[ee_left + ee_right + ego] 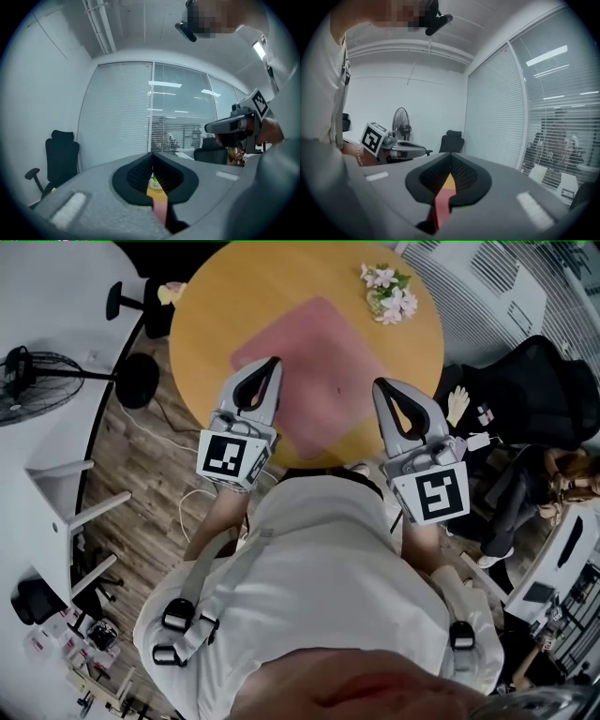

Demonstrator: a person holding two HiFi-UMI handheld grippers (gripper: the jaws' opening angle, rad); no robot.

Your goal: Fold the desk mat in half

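A pink desk mat (323, 371) lies flat and unfolded on the round wooden table (225, 306). My left gripper (272, 362) hovers over the mat's near left part, its jaws shut with nothing between them. Over the mat's near right corner my right gripper (380, 383) is likewise shut and empty. In the left gripper view the closed jaws (152, 157) leave only a slit showing a strip of pink mat (160, 208) and table. The right gripper view shows the same: closed jaws (451, 155) and a sliver of mat (440, 206) below.
A small bunch of flowers (389, 292) sits at the table's far right edge. A standing fan (33, 381) is on the floor to the left, a black office chair (534, 381) to the right, and a white desk (37, 296) at far left.
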